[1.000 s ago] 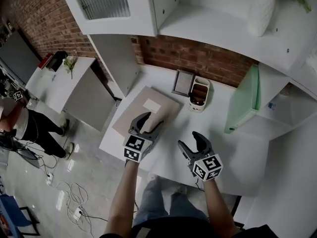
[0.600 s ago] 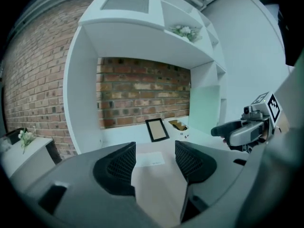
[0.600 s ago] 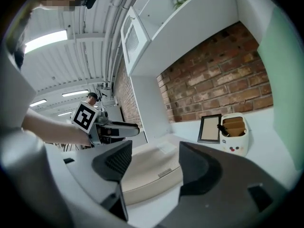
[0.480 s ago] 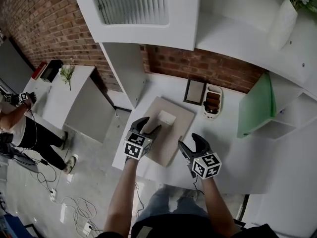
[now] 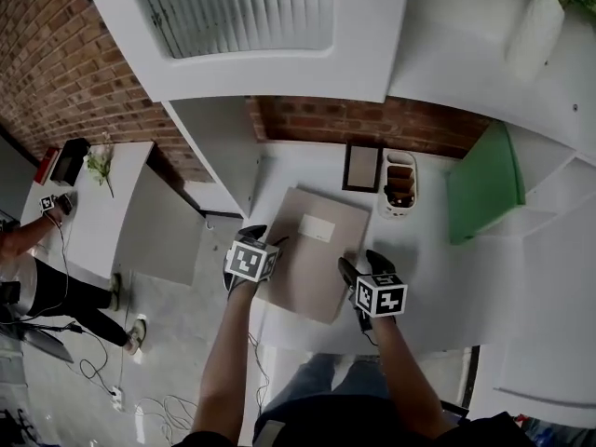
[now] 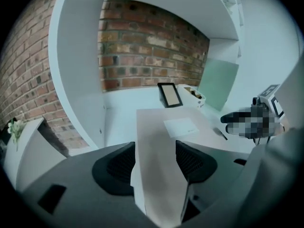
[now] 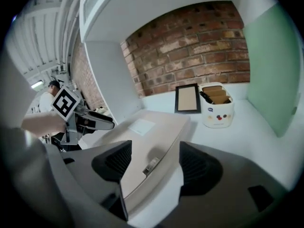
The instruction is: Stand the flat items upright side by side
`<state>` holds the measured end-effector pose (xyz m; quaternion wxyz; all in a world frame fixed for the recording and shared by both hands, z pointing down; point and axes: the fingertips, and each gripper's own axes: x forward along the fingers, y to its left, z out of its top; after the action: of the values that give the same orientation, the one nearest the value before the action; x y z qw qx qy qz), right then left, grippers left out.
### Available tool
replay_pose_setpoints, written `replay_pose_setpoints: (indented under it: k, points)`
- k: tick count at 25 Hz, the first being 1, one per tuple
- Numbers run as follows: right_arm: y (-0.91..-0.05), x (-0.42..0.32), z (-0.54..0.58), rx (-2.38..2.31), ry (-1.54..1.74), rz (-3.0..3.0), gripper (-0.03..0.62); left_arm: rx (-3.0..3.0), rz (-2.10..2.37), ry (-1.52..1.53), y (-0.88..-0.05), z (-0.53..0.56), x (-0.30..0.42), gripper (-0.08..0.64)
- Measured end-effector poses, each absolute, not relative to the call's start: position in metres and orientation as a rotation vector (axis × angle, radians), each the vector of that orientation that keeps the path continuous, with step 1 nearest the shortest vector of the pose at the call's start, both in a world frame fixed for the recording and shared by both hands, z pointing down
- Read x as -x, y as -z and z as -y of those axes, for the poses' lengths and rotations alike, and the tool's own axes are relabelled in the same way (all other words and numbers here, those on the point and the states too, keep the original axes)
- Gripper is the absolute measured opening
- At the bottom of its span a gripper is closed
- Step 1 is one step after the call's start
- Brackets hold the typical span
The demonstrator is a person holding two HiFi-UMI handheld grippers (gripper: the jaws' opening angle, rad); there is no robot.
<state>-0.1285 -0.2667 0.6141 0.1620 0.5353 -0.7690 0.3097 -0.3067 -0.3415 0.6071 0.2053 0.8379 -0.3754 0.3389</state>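
Note:
A large flat beige box (image 5: 317, 245) with a white label lies on the white desk (image 5: 424, 277). My left gripper (image 5: 265, 240) is at the box's near left corner. In the left gripper view the box (image 6: 166, 132) runs between the jaws of this gripper (image 6: 154, 163), which stand wide. My right gripper (image 5: 361, 264) is at the near right edge. There the box's edge (image 7: 152, 141), with a small latch, lies between the open jaws of that gripper (image 7: 154, 163). A framed picture (image 5: 360, 166) leans on the brick wall. A green board (image 5: 484, 184) stands at the right.
A white pot (image 5: 400, 186) with brown things in it stands beside the picture. A white cupboard (image 5: 251, 26) hangs overhead and a white partition (image 5: 219, 147) bounds the desk's left. The desk's front edge is under my arms. A person (image 5: 37, 277) is on the floor at far left.
Both grippers have moved forward to the box. The right one came in from the bare desk to the box's near right edge. The head view has shifted.

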Motion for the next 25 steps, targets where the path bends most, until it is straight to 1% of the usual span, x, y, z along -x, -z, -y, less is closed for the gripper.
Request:
replay_pose_setpoints:
  k: [9,16,25]
  points:
    - [-0.650,0.139,0.267,-1.471,-1.166,2.030,0.307,-2.176,0.847,-1.010,-0.642,0.349,0.309,0.250]
    - [-0.661,0.143,0.267,-1.435,-1.335,2.014,0.307,-2.117,0.758,-0.966,-0.648,0.349,0.307,0.254]
    - [-0.661,0.142,0.264,-1.455,-1.318,2.050,0.283,-2.138,0.797,-0.912,-0.648,0.345,0.305,0.247]
